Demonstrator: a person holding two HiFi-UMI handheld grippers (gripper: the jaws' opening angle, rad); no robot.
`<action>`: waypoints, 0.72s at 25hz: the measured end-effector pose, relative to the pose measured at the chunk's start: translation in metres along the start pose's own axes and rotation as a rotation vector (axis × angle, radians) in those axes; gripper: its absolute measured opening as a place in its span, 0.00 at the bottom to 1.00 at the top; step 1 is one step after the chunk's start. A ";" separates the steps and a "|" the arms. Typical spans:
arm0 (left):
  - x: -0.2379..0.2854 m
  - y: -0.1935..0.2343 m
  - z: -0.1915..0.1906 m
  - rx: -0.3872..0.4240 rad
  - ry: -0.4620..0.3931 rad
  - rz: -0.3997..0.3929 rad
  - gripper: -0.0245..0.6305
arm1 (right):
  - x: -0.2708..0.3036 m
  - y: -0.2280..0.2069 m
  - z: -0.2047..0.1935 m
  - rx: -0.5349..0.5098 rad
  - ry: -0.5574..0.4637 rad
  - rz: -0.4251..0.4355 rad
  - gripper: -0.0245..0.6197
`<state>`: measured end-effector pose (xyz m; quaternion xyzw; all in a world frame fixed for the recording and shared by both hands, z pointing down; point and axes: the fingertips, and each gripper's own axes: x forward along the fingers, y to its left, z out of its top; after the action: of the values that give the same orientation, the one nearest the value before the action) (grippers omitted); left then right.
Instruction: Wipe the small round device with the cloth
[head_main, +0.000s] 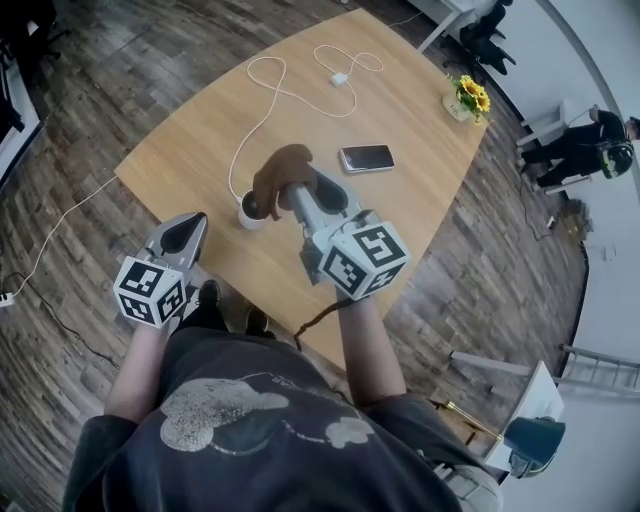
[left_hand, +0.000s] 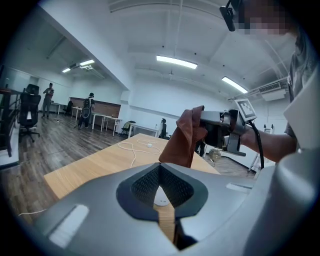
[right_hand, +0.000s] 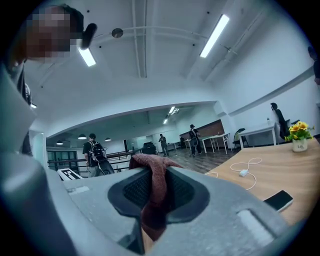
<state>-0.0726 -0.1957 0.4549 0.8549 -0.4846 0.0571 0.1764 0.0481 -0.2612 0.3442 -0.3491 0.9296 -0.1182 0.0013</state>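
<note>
You've got the rust-brown cloth (head_main: 280, 172) hanging bunched at frame centre, its lower end right at the small white round device (head_main: 250, 213).

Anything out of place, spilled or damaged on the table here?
Nothing stands out. The cloth hangs from the right gripper near the small round device; the phone lies flat, nothing spilled.
</note>
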 end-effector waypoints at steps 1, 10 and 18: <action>0.001 0.004 0.002 0.001 0.000 -0.006 0.06 | 0.005 0.005 0.004 -0.004 -0.005 0.004 0.12; 0.012 0.043 0.012 0.003 0.013 -0.066 0.06 | 0.042 0.006 -0.022 -0.029 0.088 -0.096 0.12; 0.027 0.056 0.008 -0.010 0.031 -0.116 0.06 | 0.039 -0.018 -0.099 0.066 0.251 -0.240 0.12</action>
<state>-0.1069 -0.2465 0.4680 0.8797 -0.4316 0.0575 0.1913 0.0219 -0.2773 0.4474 -0.4399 0.8696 -0.1908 -0.1175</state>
